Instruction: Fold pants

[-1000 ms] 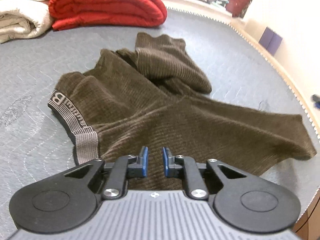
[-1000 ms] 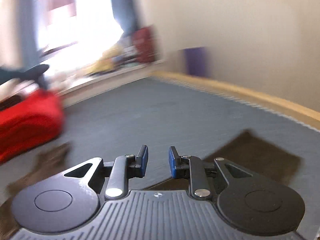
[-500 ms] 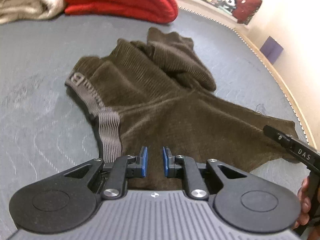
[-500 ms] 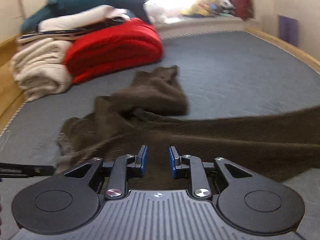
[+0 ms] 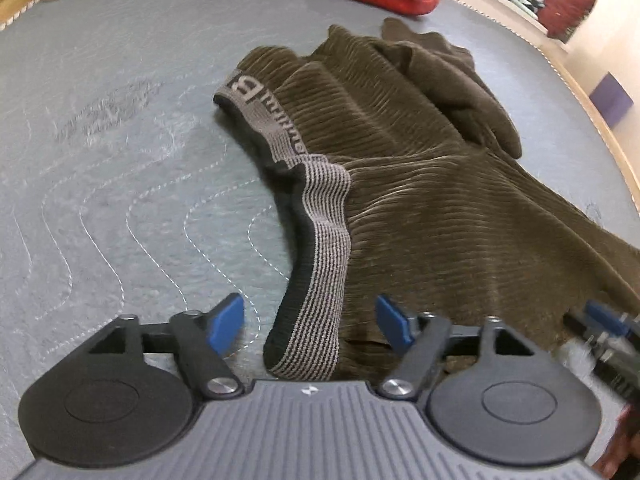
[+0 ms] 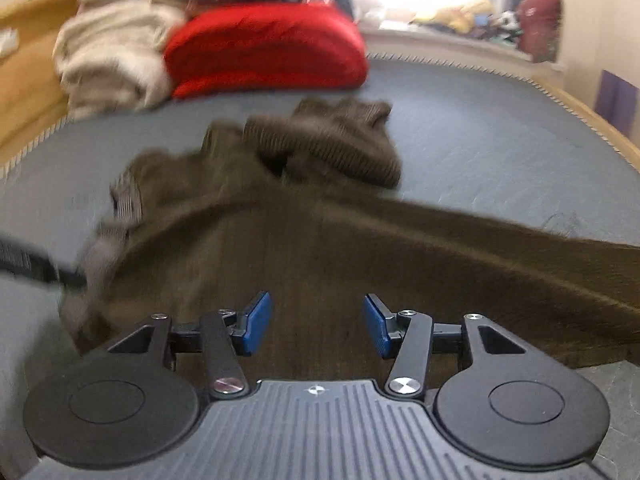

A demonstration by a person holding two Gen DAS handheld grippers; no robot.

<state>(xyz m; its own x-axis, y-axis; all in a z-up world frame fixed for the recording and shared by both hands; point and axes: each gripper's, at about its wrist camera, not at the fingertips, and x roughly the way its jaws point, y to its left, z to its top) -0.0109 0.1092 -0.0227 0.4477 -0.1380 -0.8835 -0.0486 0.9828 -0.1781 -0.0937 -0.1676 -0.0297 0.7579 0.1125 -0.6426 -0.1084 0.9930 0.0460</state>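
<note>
1. Pants (image 5: pixel 420 184): brown ribbed fabric, lying crumpled on the grey quilted mattress (image 5: pixel 120 160), not folded. In the right wrist view the pants (image 6: pixel 320 248) fill the middle of the picture, w/ one leg stretched to the right edge.
2. Waistband (image 5: pixel 320 248): grey striped w/ a black edge and some letters (I cannot read them). It curves from the far left part of the pants down toward the left gripper.
3. Left gripper (image 5: pixel 310 324): jaws wide open, holding nothing. The near end of the waistband lies between the two blue pads, but touching or not I cannot tell. Left pad (image 5: pixel 225 322) is over bare mattress, right pad over brown fabric.
4. Right gripper (image 6: pixel 314 326): jaws also wide open, nothing held. It hovers over the brown fabric near the pants' front edge. In the left wrist view a part of it (image 5: pixel 604 332) shows at the right edge, blurred, just beside the fabric edge.
5. One leg is bunched up at the far side (image 6: pixel 336 140), folded over itself.
6. Behind the pants: a red blanket (image 6: pixel 264 48) and a beige blanket (image 6: pixel 112 56), side by side at the far end of the mattress.
7. The right wrist view is blurred, so fine details are not clear there.
</note>
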